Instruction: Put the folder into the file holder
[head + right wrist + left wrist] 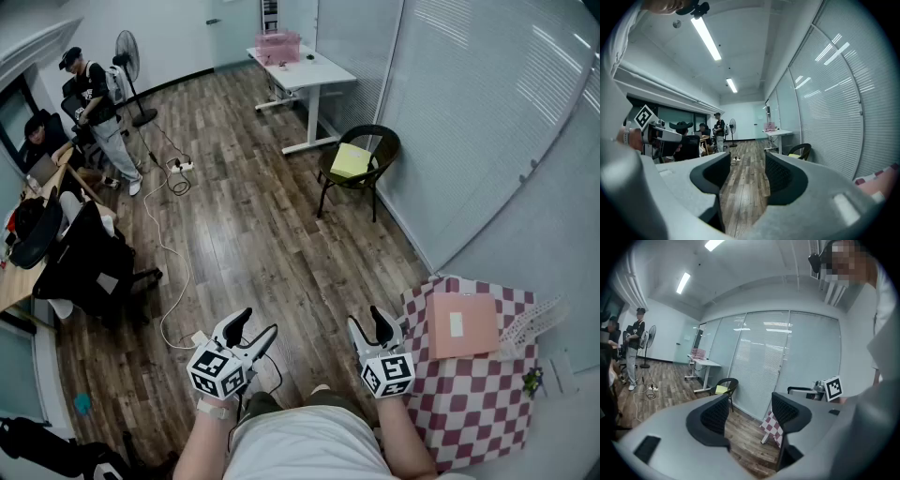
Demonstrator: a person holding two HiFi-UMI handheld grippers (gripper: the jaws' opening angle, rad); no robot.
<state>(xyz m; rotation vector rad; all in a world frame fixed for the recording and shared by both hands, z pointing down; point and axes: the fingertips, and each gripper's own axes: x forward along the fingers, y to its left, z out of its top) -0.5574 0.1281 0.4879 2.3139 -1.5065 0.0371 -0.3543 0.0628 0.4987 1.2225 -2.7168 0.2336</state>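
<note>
Left gripper (259,323) and right gripper (367,319): jaws wide apart, empty. Pink folder (461,324) lies on the counter (469,412), right of the right jaws.

No legible text or numbers, white label (456,324) on the pink folder (480,330) too small to read

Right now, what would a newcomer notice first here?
The left gripper and right gripper, both open and empty, hover low over the wood floor. To their right, a pink folder lies flat on a checkered table.
</note>
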